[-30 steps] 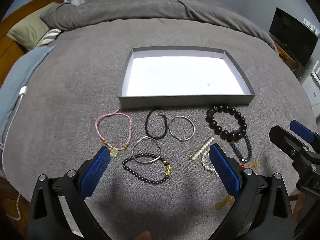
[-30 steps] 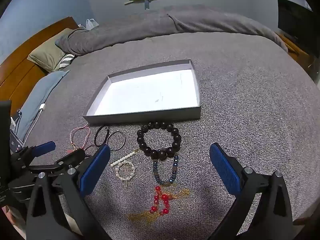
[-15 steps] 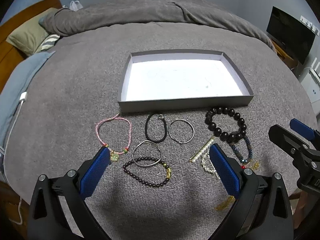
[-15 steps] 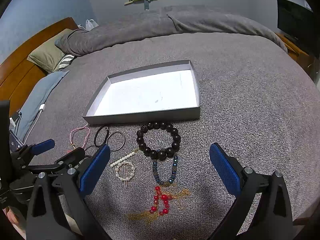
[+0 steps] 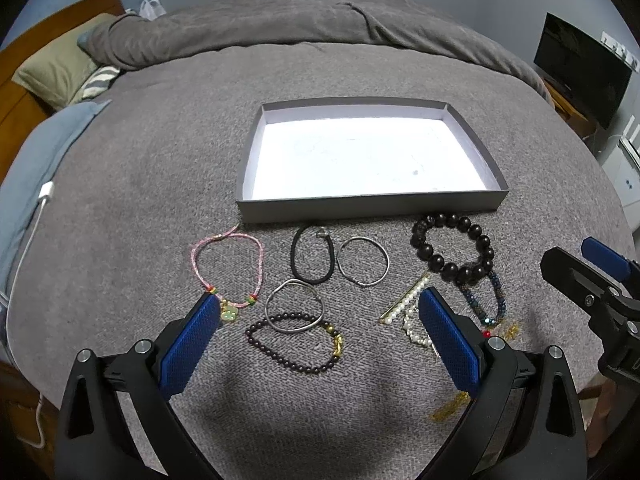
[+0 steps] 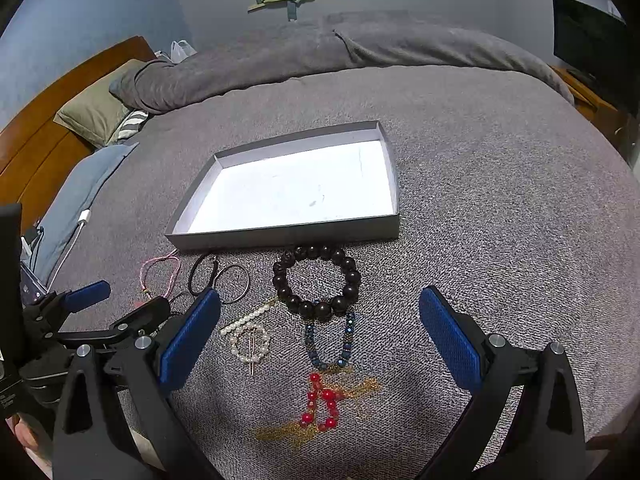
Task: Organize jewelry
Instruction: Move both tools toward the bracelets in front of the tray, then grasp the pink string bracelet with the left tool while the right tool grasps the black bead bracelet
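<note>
Left gripper (image 5: 320, 312) wide apart over dark bead bracelet (image 5: 294, 346). Right gripper (image 6: 320, 312) wide apart over blue bead bracelet (image 6: 330, 342). Grey tray (image 5: 372, 208) ahead of both.

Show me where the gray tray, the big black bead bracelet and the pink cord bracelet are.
gray tray (image 5: 368, 208), left wrist view, near wall.
big black bead bracelet (image 6: 348, 264), right wrist view, a bead.
pink cord bracelet (image 5: 261, 264), left wrist view, right side of cord.

left tool (image 5: 316, 322): black frame | blue textured pads | silver screws || right tool (image 6: 320, 324): same build
</note>
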{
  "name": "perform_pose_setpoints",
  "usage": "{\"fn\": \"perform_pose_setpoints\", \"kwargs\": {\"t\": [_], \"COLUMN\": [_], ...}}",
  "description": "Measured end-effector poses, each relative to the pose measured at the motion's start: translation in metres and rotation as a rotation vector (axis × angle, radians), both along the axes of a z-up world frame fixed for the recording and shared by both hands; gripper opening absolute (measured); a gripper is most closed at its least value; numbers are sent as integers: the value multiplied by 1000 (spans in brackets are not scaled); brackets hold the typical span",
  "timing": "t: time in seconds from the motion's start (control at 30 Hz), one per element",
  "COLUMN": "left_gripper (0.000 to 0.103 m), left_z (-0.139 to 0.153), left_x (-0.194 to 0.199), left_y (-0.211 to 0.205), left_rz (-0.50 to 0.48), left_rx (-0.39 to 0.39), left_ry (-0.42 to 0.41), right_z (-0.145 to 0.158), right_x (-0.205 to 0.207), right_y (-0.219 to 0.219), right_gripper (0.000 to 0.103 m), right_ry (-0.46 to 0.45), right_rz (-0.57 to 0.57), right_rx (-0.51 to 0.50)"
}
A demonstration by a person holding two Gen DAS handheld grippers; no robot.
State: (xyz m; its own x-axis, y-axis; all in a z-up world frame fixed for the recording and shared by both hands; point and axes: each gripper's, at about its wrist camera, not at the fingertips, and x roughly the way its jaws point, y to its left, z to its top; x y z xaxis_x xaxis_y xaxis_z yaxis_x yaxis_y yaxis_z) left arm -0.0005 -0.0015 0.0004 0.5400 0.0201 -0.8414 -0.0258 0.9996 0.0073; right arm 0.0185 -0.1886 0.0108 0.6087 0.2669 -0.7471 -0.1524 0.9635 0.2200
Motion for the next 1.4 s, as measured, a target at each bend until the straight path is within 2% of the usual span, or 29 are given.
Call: {"fn": "perform_pose_setpoints", "kwargs": {"t": [0.17, 0.27, 0.37, 0.47, 0.57, 0.7, 0.87, 1.03, 1.27, 1.33, 1.4], "left_gripper": [98, 98, 98, 98, 98, 98, 98, 98, 95, 94, 89], "left_z": [-2, -1, -3, -3, -4, -12, -24, -39, -70, -73, -71], "left_x": [2, 4, 12, 17, 20, 18, 27, 34, 35, 35, 35], "left_y": [2, 8, 21, 37, 61, 88, 108, 121, 134, 135, 131], "left_rz": [5, 13, 36, 37, 23, 12, 17, 59, 41, 34, 13], "left_rx": [25, 59, 162, 187, 105, -6, -69, -50, -41, -48, -37], "left_ry": [-4, -54, -110, -151, -189, -219, -199, -199, -114, -110, -120], "right_z": [1, -1, -7, -21, -36, -46, -56, -74, -82, -84, -86], "right_x": [1, 4, 11, 23, 33, 40, 46, 54, 54, 55, 55], "right_y": [-5, -14, -18, -20, -23, -23, -29, -34, -25, -20, -16], "right_gripper": [98, 98, 98, 98, 98, 98, 98, 98, 97, 85, 80], "right_ry": [-20, -71, -112, -100, -77, -82, -80, -29, -43, -41, -37], "right_rz": [-16, -65, -82, -77, -47, -37, -12, 33, 34, 37, 40], "right_rx": [4, 3, -20, -53, -23, -35, 5, 109, 47, 32, 19]}}
